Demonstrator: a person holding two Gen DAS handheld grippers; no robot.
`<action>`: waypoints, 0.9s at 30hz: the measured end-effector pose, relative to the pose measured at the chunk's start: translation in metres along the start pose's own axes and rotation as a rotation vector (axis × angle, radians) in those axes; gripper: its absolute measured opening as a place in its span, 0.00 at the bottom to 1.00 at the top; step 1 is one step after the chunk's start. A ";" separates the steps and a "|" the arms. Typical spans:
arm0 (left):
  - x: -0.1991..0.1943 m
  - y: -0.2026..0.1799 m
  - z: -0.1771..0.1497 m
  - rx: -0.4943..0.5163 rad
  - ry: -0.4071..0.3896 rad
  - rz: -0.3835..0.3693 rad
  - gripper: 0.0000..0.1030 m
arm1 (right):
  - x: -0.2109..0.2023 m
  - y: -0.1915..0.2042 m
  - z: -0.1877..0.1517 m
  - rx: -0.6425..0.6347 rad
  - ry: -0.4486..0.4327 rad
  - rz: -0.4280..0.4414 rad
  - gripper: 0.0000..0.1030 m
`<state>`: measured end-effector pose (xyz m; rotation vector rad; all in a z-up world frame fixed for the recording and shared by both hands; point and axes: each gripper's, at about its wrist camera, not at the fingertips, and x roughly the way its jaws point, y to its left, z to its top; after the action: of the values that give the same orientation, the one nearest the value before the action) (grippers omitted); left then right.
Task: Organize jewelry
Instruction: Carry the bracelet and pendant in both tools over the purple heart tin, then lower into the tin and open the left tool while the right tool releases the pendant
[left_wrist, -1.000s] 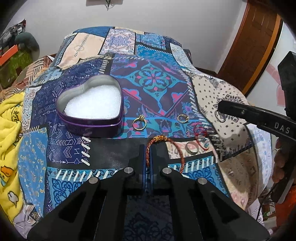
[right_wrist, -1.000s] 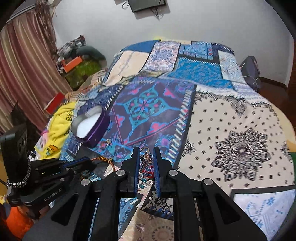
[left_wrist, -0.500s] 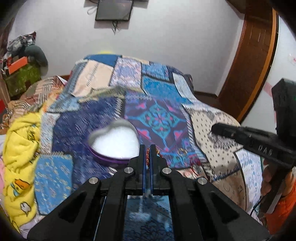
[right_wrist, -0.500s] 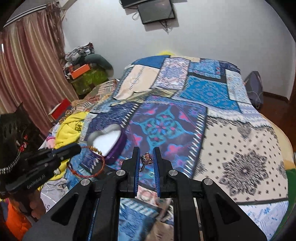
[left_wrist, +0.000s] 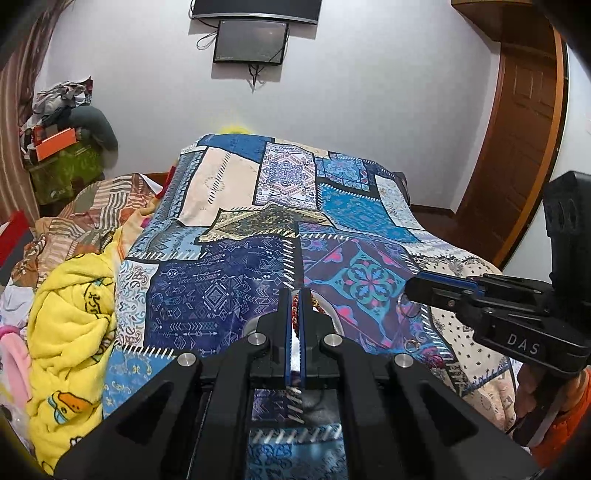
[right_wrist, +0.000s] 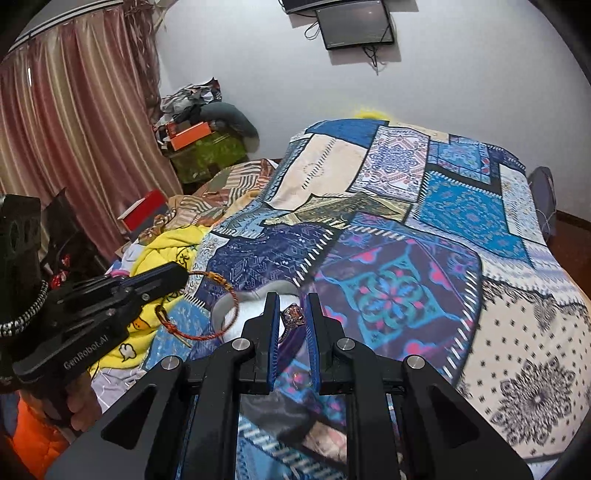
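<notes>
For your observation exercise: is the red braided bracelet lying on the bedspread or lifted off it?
Lifted. The bracelet hangs in the air from the shut left gripper, above the patchwork bedspread.

White letters "DAS" on the black body of the right gripper (left_wrist: 413, 291) in the left wrist view, "GenRobot.AI" printed along the side of the left gripper (right_wrist: 183, 273) in the right wrist view
</notes>
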<state>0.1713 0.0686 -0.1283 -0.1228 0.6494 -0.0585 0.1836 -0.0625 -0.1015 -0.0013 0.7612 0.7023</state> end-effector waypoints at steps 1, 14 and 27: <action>0.002 0.001 0.000 0.000 0.002 -0.003 0.01 | 0.004 0.000 0.001 0.000 0.003 0.005 0.12; 0.049 0.019 -0.015 -0.048 0.105 -0.042 0.01 | 0.038 0.010 -0.001 -0.033 0.073 0.045 0.12; 0.067 0.031 -0.024 -0.058 0.152 -0.031 0.01 | 0.068 0.023 -0.005 -0.095 0.146 0.047 0.12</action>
<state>0.2103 0.0911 -0.1912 -0.1853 0.8012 -0.0790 0.2016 -0.0068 -0.1425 -0.1225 0.8686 0.7892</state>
